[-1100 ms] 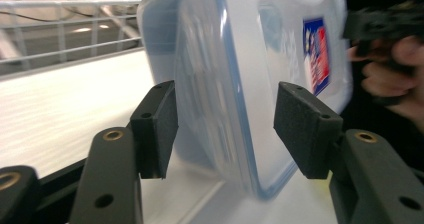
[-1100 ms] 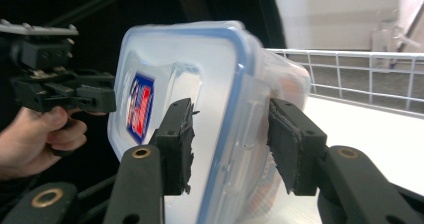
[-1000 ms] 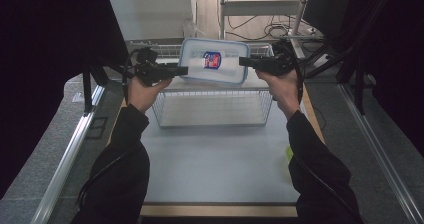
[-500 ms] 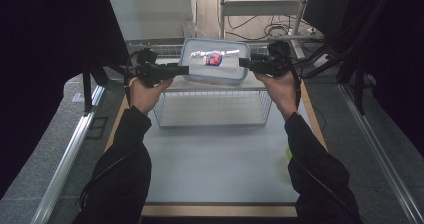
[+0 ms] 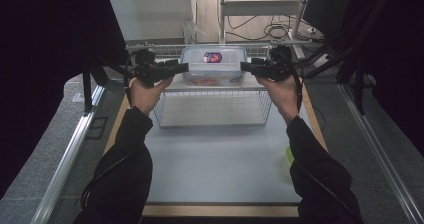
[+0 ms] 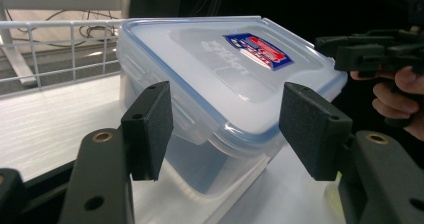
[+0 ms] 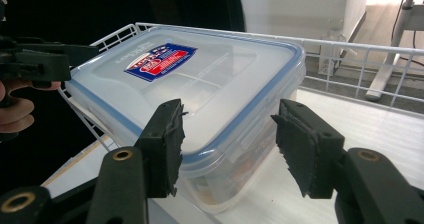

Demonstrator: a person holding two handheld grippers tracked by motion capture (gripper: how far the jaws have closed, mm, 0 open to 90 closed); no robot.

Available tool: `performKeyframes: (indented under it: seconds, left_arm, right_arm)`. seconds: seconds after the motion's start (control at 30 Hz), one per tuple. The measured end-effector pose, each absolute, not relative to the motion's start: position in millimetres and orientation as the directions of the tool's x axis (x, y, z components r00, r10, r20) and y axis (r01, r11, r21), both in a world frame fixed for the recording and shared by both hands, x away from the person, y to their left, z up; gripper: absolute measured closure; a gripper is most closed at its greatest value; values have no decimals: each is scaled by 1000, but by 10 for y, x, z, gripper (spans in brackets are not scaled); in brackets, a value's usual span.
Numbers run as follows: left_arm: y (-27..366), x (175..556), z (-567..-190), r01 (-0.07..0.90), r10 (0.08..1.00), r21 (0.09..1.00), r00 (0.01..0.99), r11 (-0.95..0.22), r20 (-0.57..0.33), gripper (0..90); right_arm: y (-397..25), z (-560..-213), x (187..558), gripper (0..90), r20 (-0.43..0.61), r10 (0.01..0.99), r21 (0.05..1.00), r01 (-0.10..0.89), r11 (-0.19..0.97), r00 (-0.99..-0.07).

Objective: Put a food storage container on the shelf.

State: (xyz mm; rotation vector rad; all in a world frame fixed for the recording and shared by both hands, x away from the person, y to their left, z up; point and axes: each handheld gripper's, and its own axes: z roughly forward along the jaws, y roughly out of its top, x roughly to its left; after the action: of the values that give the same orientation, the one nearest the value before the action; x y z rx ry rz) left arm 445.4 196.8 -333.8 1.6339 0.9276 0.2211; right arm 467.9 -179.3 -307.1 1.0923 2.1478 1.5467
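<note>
Nearest me, the pale tabletop [image 5: 220,169] lies bare. Beyond it, on the white wire rack's [image 5: 212,109] top shelf, sits the clear rectangular plastic container with blue-rimmed lid [image 5: 213,66]. My left gripper [image 5: 172,69] and right gripper [image 5: 248,67] flank its ends, fingers [image 6: 150,129] spread wide, holding nothing. I judge it rigid, light, slick; gripping the end walls under the lid rim seems safest.

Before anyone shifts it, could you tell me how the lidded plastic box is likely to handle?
The box looks stiff, so should keep its shape. Its smooth lid may be slippery. Something inside adds some weight, though it is probably still light.
</note>
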Motion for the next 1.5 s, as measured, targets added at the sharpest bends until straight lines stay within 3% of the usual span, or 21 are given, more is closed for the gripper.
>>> performKeyframes:
  seconds: [0.17, 0.33, 0.37, 0.53, 0.63, 1.27, 1.5]
  left_arm:
    - [1962, 4318, -3374, 417, 691, 906, 677, -75, -254, 382]
    - [1916, 4283, -3523, 412, 706, 902, 676, -125, -211, 403]
    - [1906, 4293, -3531, 414, 707, 901, 675, -128, -209, 442]
    - [1808, 4322, -3521, 410, 765, 893, 630, -186, -130, 564]
    - [1817, 4364, -3513, 427, 774, 890, 615, -161, -155, 584]
    - [1771, 4441, -3524, 451, 802, 879, 577, -152, -157, 600]
    - [1771, 4289, -3504, 414, 784, 893, 608, -176, -127, 488]
  right_arm:
    - [-1848, -3091, 4596, 498, 230, 664, 904, 408, 124, -711]
    - [-1816, -3229, 4494, 528, 162, 656, 893, 393, 220, -737]
    - [-1796, -3261, 4497, 617, 154, 655, 885, 398, 241, -740]
    - [-1701, -3285, 4540, 665, 77, 685, 878, 375, 297, -724]
    - [-1681, -3281, 4577, 717, 68, 696, 879, 373, 296, -715]
    - [-1628, -3361, 4707, 707, 73, 727, 882, 385, 272, -682]
    - [-1621, -3348, 4615, 654, 75, 708, 887, 372, 275, -702]
